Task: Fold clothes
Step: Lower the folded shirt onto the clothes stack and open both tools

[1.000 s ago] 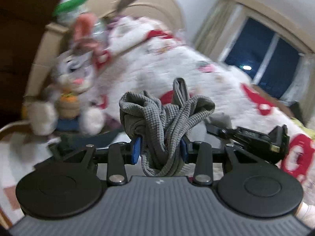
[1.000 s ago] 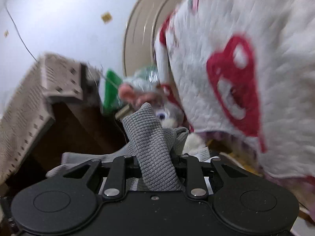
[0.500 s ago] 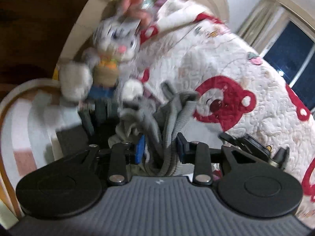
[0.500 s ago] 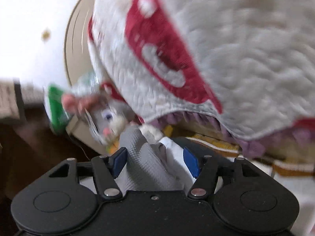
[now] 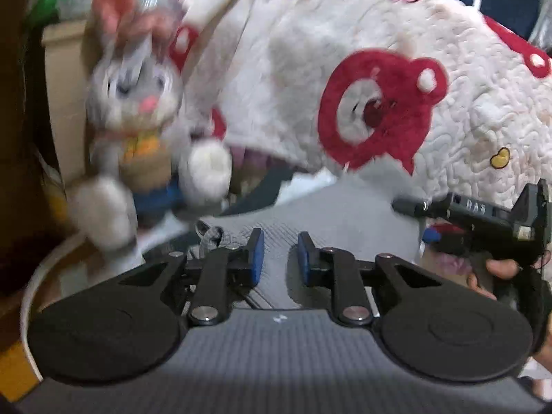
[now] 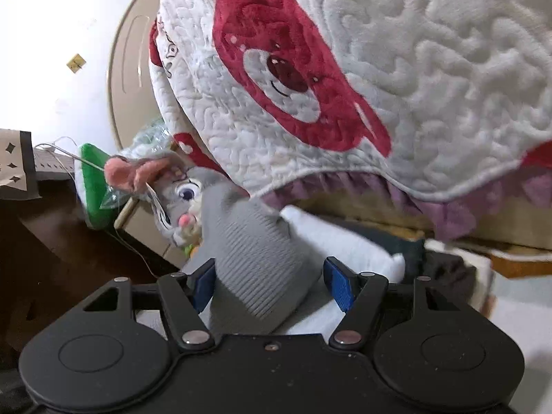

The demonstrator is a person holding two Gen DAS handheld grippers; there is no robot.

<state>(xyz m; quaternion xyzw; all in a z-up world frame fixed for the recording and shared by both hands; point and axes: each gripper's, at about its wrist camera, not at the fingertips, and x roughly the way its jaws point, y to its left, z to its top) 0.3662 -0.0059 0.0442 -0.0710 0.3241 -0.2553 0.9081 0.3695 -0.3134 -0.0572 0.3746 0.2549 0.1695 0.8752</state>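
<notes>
Left gripper (image 5: 280, 257): fingers closing, blue pads apart with nothing gripped between them; the grey ribbed garment (image 5: 331, 214) lies flat beyond and beneath them, toward 12 o'clock. Right gripper (image 6: 269, 281): fingers released and spread wide; a fold of the same garment (image 6: 255, 258) rises between them, brushing the left pad, clear of the right. Plush rabbit (image 5: 134, 110) at 10 o'clock; bear-print quilt (image 5: 379, 79) overhangs from 1 o'clock.

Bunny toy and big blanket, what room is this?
Probably a bedroom: a white quilted blanket with red bears drapes a bed, a curved beige headboard stands behind, and a grey plush bunny sits beside it.
</notes>
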